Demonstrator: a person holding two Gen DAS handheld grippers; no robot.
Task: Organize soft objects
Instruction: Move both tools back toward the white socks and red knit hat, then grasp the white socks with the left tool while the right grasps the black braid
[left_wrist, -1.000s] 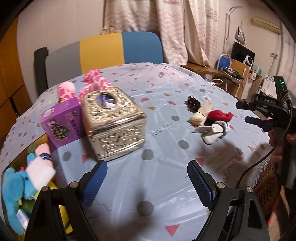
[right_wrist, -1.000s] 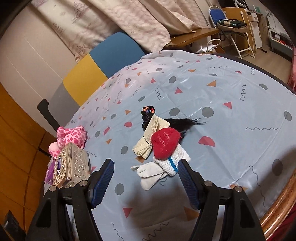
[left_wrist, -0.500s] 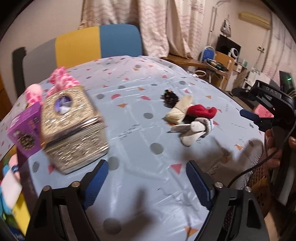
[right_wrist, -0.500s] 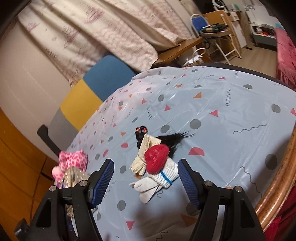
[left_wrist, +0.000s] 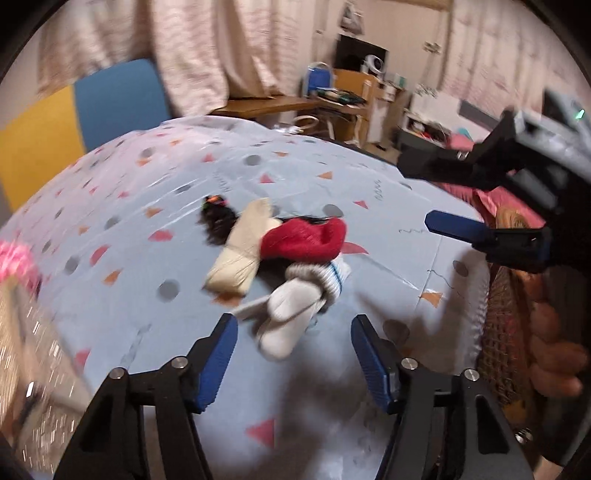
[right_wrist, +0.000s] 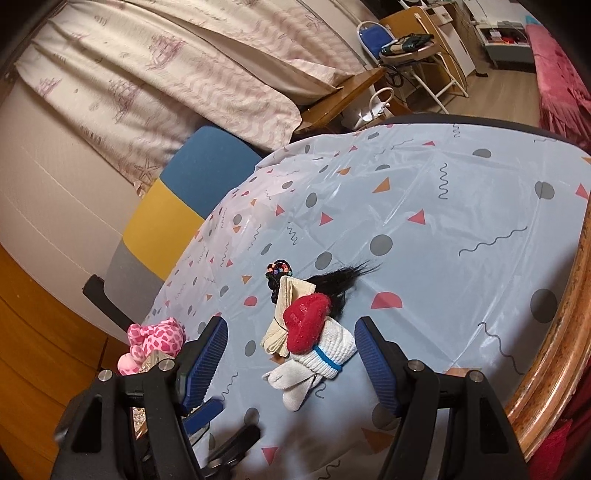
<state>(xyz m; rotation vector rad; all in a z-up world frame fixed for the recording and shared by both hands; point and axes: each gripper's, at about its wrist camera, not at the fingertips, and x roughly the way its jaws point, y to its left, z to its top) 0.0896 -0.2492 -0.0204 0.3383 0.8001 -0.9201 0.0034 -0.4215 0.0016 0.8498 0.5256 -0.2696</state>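
On the patterned tablecloth (right_wrist: 424, 206), near the wooden table edge, sits the remaining pile of soft items: white glove (left_wrist: 291, 314) with a blue-striped cuff, red knit piece (left_wrist: 306, 240) lying on top of it, beige folded cloth (left_wrist: 243, 254) touching both, and a black hair piece (left_wrist: 218, 223) with a coloured tie at the far end. Left gripper (left_wrist: 293, 363): jaws apart and just been narrowing, glove fingers lying between the tips but pads not pressing on anything. Right gripper (right_wrist: 291, 358): jaws apart, framing the same pile, nothing clamped (its blue pad (left_wrist: 454, 227) also shows in the left view, hovering beside the heap). Pink spotted plush (right_wrist: 155, 341) sits at the far left by a glittery box, well apart from the pile; whether that counts as sorted I cannot tell. Progress estimate: this pile is untouched, so four items are left. Step in hand looks like the approach to the glove. Left view is motion-blurred, so contact is judged loosely.
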